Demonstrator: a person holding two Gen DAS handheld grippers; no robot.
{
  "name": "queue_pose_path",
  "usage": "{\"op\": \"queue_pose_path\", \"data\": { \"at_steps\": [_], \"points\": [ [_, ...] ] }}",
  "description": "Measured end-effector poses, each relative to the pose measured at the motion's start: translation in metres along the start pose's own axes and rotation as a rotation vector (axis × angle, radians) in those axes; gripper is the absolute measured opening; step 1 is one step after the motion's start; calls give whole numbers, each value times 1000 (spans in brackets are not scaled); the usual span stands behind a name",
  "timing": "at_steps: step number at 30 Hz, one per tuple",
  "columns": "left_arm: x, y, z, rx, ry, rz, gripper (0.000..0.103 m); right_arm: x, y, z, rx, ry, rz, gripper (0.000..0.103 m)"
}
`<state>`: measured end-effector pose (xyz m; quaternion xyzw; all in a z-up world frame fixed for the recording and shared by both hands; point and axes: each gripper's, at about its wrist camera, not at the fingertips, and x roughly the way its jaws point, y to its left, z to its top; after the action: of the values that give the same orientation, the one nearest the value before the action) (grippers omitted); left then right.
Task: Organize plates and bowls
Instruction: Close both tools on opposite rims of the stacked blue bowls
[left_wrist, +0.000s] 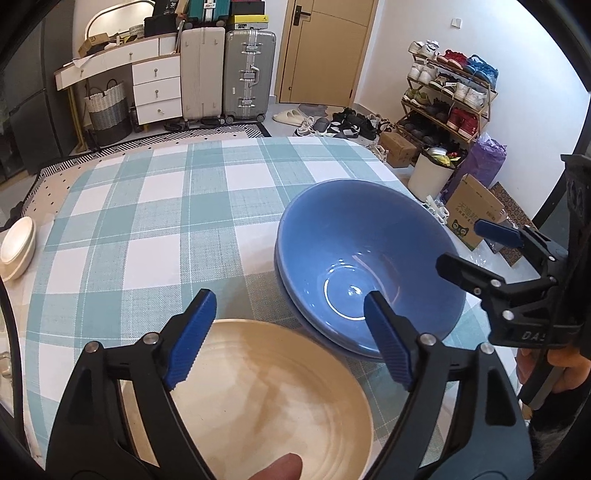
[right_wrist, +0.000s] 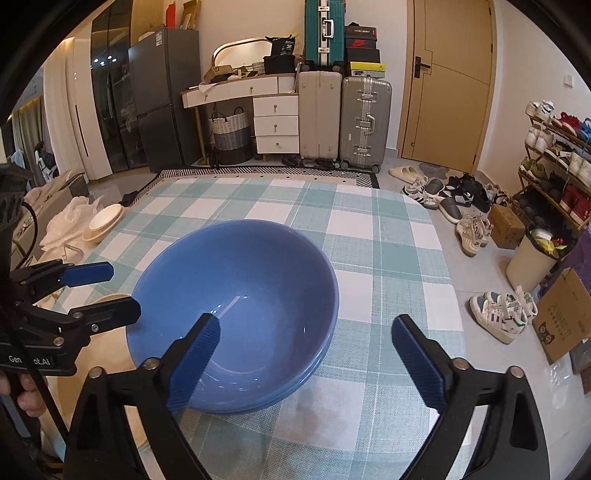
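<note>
Bright even indoor light, sharp focus, soft shadows, small glints, strong fisheye bending, black corners

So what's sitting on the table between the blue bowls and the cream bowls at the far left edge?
Nothing: only bare checked tablecloth lies between the blue bowls and the cream bowls, as the right wrist view shows.

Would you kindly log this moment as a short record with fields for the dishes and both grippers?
blue bowls: stacked, upright on the checked tablecloth
cream plate: beside the blue stack, near table edge
cream dishes: stacked at far left edge
left gripper: open, holding nothing
right gripper: open, holding nothing
</note>
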<state>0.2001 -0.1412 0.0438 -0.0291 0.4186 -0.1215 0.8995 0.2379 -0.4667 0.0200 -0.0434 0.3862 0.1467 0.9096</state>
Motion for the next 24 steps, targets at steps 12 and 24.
{"op": "queue_pose_path", "data": {
  "at_steps": [12, 24],
  "points": [
    [5, -1, 2, -15, -4, 6, 101, 2, -16, -3, 84, 1, 58, 101],
    [26, 15, 1, -102, 9, -21, 99, 14, -22, -12, 166, 17, 143, 101]
  ]
}}
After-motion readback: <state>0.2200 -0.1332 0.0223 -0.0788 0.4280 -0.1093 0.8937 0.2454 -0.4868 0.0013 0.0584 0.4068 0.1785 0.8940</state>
